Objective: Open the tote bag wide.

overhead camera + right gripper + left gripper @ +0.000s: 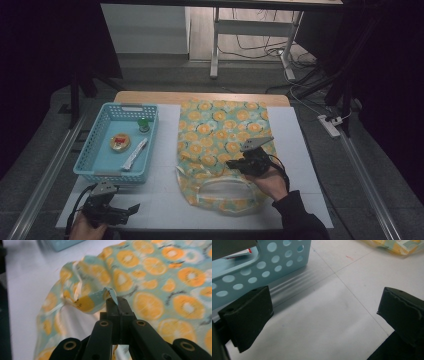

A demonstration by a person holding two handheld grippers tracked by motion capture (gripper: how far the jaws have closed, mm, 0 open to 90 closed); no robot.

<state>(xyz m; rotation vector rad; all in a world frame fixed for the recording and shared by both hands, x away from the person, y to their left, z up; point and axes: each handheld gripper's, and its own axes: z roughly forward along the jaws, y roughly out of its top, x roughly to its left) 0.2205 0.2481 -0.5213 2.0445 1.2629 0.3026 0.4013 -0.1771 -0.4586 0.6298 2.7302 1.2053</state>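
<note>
A fabric bag [220,135] printed with orange slices on pale green lies flat on the white table top, its handles toward the near edge. My right gripper [231,164] hovers over the bag's left part. In the right gripper view my right gripper [117,301] is shut on a fold of the bag's [150,277] top layer, which is lifted off the layer below. My left gripper [135,207] rests near the table's front left corner. In the left gripper view my left gripper [324,315] is open, with bare table between its jaws.
A light blue perforated basket [90,145] stands at the left, holding a green-capped bottle [144,125], a round yellow-and-red item [120,142] and a white packet [135,154]. The basket's wall [262,265] is close beside the left jaw. Dark floor, cables and a desk frame lie beyond the table.
</note>
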